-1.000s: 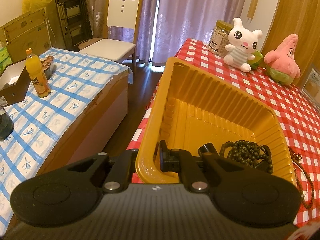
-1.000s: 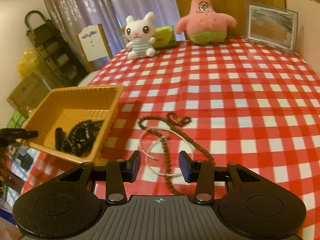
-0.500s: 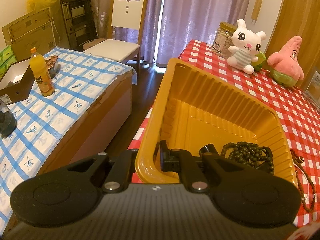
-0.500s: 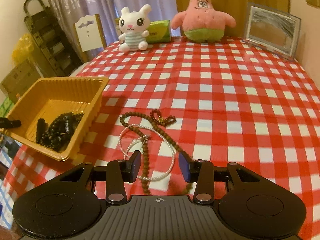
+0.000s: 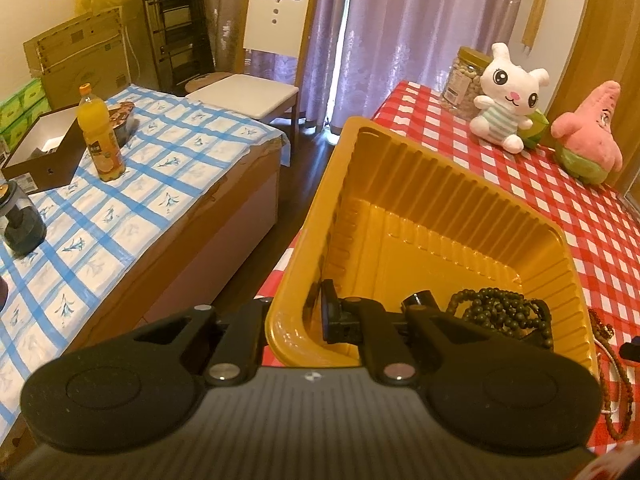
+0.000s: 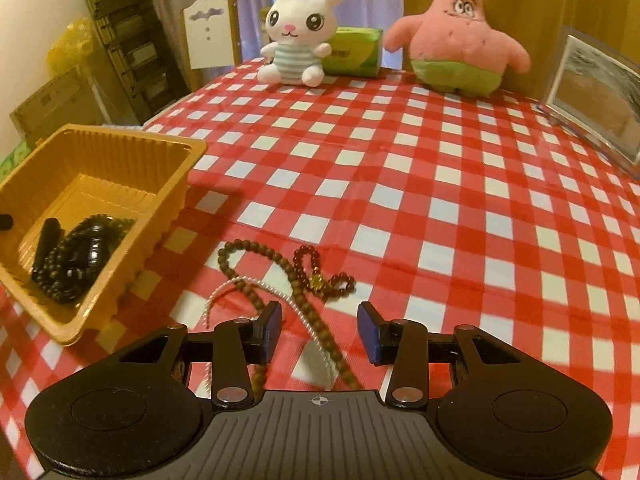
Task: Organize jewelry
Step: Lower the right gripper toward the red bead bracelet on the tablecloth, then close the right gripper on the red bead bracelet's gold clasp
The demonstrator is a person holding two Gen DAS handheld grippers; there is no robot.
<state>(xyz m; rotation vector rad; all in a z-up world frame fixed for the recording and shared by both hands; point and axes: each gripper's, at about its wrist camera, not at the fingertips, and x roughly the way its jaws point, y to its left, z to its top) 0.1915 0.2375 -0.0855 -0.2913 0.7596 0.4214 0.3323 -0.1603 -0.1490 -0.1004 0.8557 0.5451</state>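
A yellow ribbed plastic tray [image 5: 440, 176] sits at the left edge of the red checked table, with a dark bead necklace [image 5: 500, 312] heaped inside. My left gripper [image 5: 298, 316] is shut on the tray's near wall, one finger outside and one inside. In the right wrist view the tray [image 6: 120, 144] and its dark beads [image 6: 80, 252] are at the left. To its right a brown bead necklace [image 6: 256, 248], a white pearl necklace [image 6: 276, 292] and a red bead bracelet [image 6: 316, 276] lie tangled on the cloth. My right gripper [image 6: 319, 328] stands open just over them, and the strands run between its blue pads.
A white bunny plush [image 6: 296, 52], a green tissue box [image 6: 352, 56], a pink starfish plush [image 6: 460, 52] and a picture frame [image 6: 596, 100] line the table's far side. Left of the table are a low blue-checked surface with an orange bottle [image 5: 100, 140] and a white chair [image 5: 256, 88].
My right gripper has moved down and closer to the loose necklaces and rolled a little; the strands now lie between its fingers. The left gripper has kept its hold on the tray wall.
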